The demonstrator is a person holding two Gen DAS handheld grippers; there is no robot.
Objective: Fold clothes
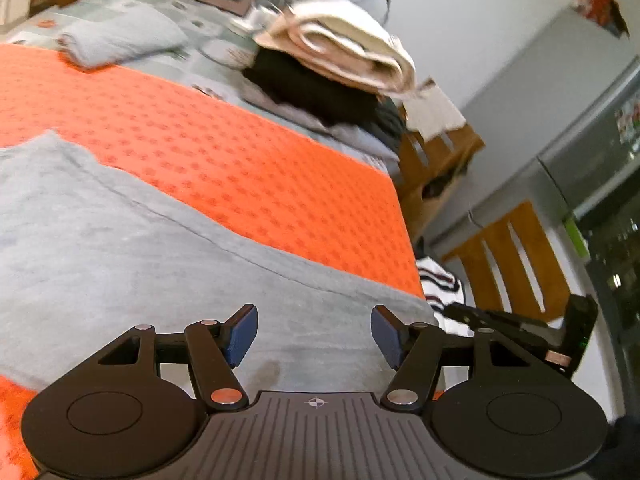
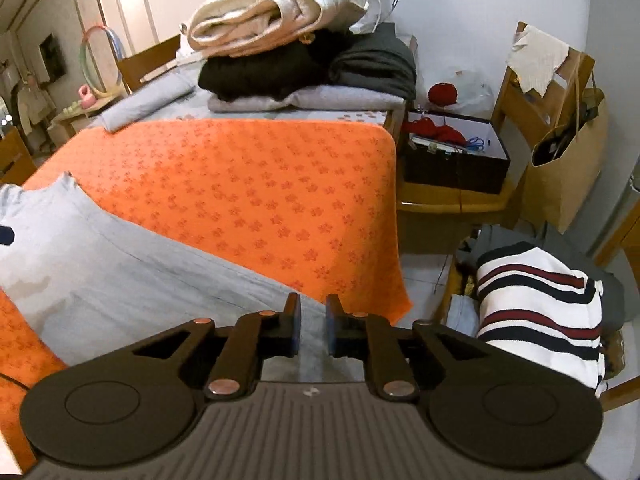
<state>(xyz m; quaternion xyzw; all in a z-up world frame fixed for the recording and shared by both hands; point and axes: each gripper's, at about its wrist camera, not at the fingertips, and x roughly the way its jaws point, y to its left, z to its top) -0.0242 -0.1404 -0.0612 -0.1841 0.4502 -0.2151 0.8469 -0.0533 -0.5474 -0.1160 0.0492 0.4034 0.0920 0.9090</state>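
Left wrist view: the left gripper [image 1: 313, 334] hangs over the near edge of a light grey knit garment [image 1: 160, 248] spread flat on an orange flower-patterned cloth [image 1: 240, 152], with its 2 blue pads wide apart and nothing between them. The garment lies straight ahead of and below this gripper. Its long axis runs from the near right corner of the orange cloth away to the far left, along a seam line that crosses the fabric at a slant. The right gripper [image 2: 313, 330] sits over the same near edge, closer to the cloth's right-hand drop. Its jaws are narrowed to a slim gap, and in the right wrist view I see only grey fabric behind that gap, none pinched in it, so I judge it empty.

Both grippers look about equally near the garment. The right one is nearer the cloth's corner [image 2: 400, 300], so the hem end there is its natural grab, I think.

Beyond the orange cloth's far edge stands a pile of folded clothes topped by a cream padded bundle [image 2: 276, 12]. Off the cloth's right side, a white jumper with red and navy stripes [image 2: 540, 300] lies on a heap.

The garment's far left end is cut off by both frames, so its full outline is unclear. The left view is motion-blurred at the far pile.
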